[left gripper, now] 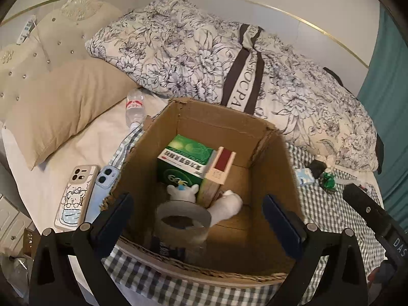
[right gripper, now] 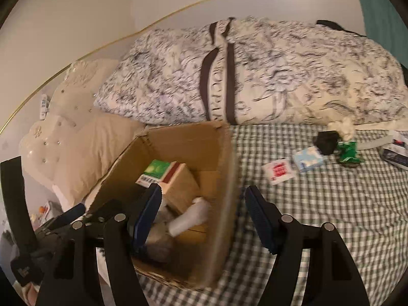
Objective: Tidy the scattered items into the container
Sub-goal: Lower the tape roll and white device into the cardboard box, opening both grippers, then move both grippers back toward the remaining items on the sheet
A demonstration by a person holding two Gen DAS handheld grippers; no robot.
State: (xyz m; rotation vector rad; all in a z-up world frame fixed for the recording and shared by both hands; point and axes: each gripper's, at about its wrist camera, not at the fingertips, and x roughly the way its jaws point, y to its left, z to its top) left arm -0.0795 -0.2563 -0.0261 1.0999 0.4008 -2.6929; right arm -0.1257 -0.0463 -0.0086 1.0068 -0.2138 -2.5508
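You held both grippers, left and right, spread and empty over the cardboard box mid-bed, while the red sachet near the bed's right edge looked light, thin, floppy: pinch one edge.

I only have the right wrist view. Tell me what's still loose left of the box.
Observer: A white-cased phone and a blue phone lie face down beside the box's left wall.
Operator: Report anything behind them.
Observer: A bottle lies on its side by the tan pillow.
Operator: Give me the left gripper.
Observer: The left gripper is open over the box, gripping nothing; a tape roll lies inside.
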